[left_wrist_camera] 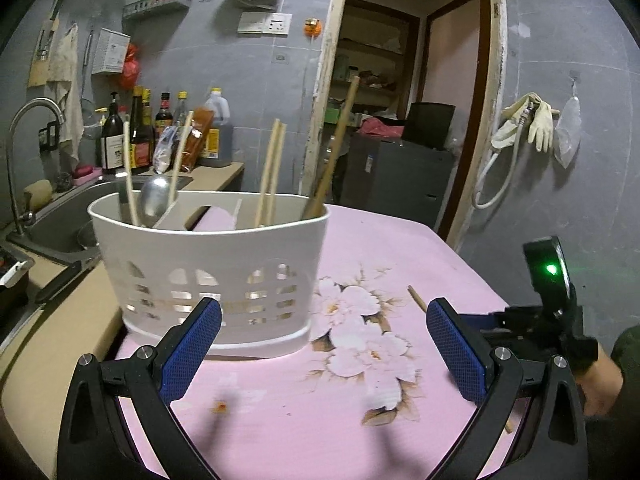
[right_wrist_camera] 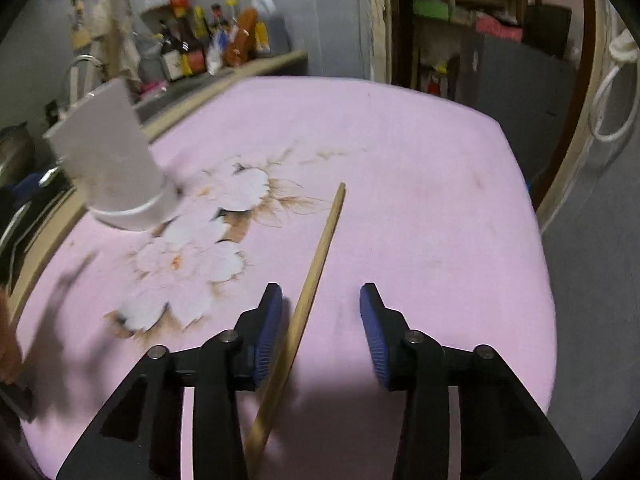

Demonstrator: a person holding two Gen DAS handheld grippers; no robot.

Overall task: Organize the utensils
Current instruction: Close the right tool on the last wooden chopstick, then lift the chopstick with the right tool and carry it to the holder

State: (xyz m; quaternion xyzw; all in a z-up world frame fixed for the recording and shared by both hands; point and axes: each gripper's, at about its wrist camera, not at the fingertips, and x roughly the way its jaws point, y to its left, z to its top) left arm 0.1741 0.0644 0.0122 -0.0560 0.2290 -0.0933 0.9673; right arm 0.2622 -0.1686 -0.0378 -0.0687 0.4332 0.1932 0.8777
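Note:
A white slotted utensil caddy (left_wrist_camera: 208,276) stands on the pink flowered table (left_wrist_camera: 400,248). It holds several chopsticks (left_wrist_camera: 270,172), a metal spoon (left_wrist_camera: 154,200) and a wooden handle (left_wrist_camera: 336,148). My left gripper (left_wrist_camera: 324,344) is open and empty, just in front of the caddy. A loose wooden stick (right_wrist_camera: 316,276) lies on the cloth; its tip also shows in the left wrist view (left_wrist_camera: 417,298). My right gripper (right_wrist_camera: 320,332) is open, low over the stick, which passes beside the left finger (right_wrist_camera: 268,332). The caddy shows blurred at the left of the right wrist view (right_wrist_camera: 112,160).
A sink (left_wrist_camera: 60,220) with a tap (left_wrist_camera: 24,152) and sauce bottles (left_wrist_camera: 140,132) lie left of the table. An open doorway (left_wrist_camera: 400,100) is behind. Gloves and a hose (left_wrist_camera: 524,124) hang on the right wall.

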